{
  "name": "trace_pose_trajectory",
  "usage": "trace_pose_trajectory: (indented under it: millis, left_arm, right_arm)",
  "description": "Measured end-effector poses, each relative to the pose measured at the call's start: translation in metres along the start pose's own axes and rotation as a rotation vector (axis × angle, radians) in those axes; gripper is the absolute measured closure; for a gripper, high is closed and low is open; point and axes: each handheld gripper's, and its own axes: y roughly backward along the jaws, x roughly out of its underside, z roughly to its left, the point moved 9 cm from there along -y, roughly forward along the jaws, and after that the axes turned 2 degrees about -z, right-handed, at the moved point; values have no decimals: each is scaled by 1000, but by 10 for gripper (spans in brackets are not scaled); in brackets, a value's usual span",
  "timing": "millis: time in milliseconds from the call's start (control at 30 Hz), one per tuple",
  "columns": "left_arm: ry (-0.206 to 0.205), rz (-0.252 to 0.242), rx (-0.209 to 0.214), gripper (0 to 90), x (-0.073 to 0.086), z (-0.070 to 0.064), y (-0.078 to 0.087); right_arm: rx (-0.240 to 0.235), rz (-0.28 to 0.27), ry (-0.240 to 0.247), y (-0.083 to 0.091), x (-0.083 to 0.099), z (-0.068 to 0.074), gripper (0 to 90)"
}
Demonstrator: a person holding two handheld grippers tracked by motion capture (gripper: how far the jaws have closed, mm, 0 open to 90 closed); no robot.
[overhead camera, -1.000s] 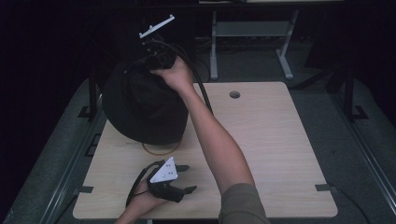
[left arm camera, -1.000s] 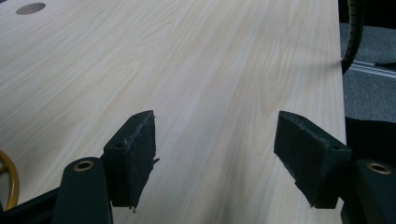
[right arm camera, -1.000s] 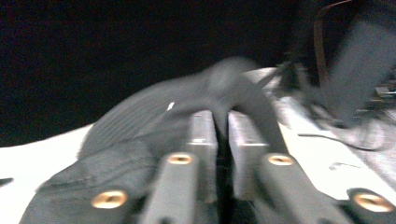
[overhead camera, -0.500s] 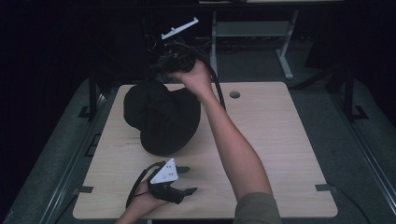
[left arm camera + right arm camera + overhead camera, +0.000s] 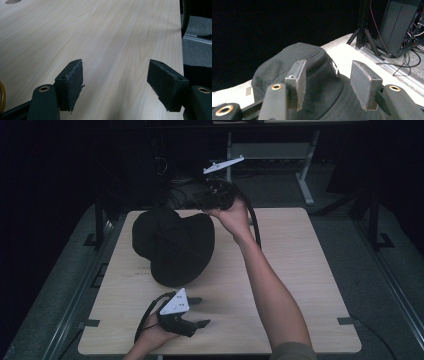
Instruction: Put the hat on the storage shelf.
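A black bucket hat (image 5: 172, 245) lies flat on the back left part of the wooden table (image 5: 300, 270). My right gripper (image 5: 198, 203) hovers just past the hat's far right brim, held in a hand above the table's back edge. It is open, and in the right gripper view its jaws (image 5: 328, 67) stand apart over the hat's crown (image 5: 312, 70) without touching it. My left gripper (image 5: 201, 311) rests on the table near the front edge, just in front of the hat. Its jaws (image 5: 115, 67) are wide open with bare wood between them.
A round cable hole (image 5: 12, 1) sits in the tabletop. Beyond the table stand a metal frame (image 5: 305, 170), a tripod (image 5: 364, 32) and a black case with cables (image 5: 394, 27). Rails run along both table sides. The table's right half is bare wood.
The hat came down from hanging in my right gripper and now lies flat on the table. My right gripper let it go and moved right. The left gripper stayed put.
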Motion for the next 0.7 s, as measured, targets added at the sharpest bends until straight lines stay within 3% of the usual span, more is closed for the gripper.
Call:
trace_pose_trajectory:
  millis: [700]
  left_arm:
    - [24, 0, 0, 275, 2, 2, -2]
  right_arm:
    - [24, -8, -38, 51, 36, -14, 377]
